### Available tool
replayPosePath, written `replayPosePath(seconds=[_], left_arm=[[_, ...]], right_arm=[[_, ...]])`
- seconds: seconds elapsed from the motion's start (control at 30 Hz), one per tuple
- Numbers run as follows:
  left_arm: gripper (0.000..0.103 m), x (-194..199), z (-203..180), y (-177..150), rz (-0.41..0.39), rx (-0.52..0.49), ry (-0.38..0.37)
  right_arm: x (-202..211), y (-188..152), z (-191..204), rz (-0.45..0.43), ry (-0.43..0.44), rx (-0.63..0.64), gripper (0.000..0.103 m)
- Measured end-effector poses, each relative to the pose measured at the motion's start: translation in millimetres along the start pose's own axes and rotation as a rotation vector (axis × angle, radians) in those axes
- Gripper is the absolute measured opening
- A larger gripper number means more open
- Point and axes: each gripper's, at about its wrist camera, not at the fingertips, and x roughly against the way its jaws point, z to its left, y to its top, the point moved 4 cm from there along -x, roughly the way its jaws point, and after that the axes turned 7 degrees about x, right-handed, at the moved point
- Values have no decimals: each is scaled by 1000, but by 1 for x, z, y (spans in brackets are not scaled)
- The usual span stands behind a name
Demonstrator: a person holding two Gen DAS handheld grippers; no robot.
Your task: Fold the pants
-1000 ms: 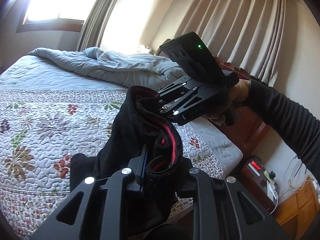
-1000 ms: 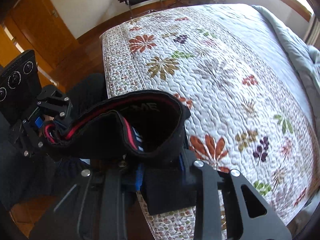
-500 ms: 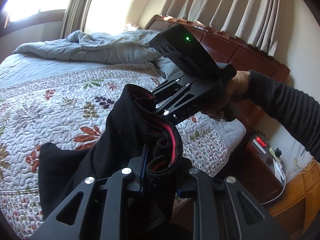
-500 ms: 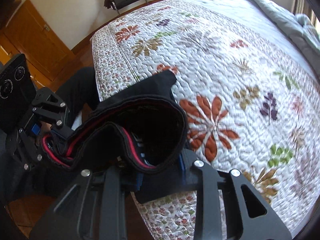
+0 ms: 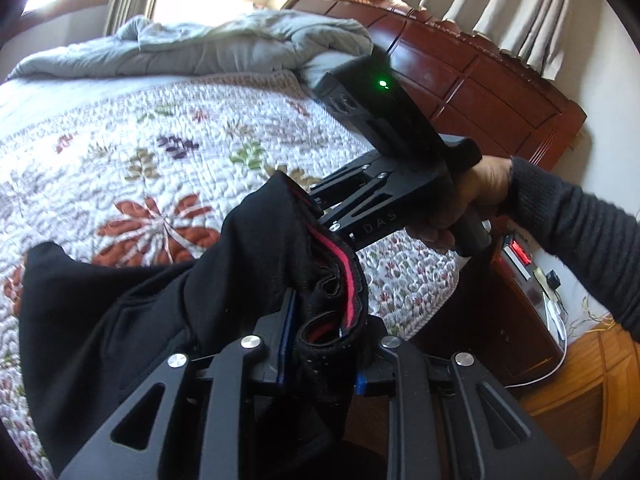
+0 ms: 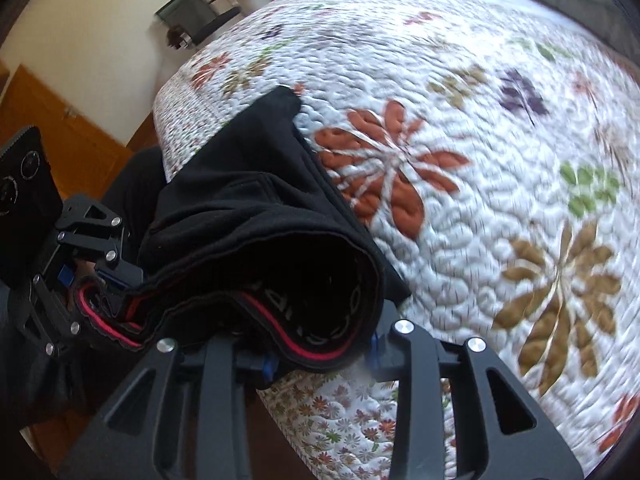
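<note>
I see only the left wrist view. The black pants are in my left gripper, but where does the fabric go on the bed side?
Observer: In the right wrist view, the pants lie partly over the corner of the quilted bedspread, with one edge reaching toward the red flower print.
Operator: Is the right gripper really closed on the waistband?
Observer: Yes, the right gripper is shut on the waistband, whose red stripe runs just above its fingers.
Operator: What is behind the bed on that side?
Observer: A dark office chair stands by the far wall, beyond the bed corner.
</note>
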Motion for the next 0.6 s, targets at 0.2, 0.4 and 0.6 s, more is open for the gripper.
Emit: replayPosePath(seconds=[0.2,0.4,0.6], left_arm=[[65,33,24,10,7,156,-224],[84,116,117,47,-190,247,-177],[83,90,213,49,-81,443,-184]], right_arm=[[-4,-42,-18,-32,-37,-200,36],[32,-115,-33,-269,-3,-643,55],[34,-120,20,-543,191,-804,74]])
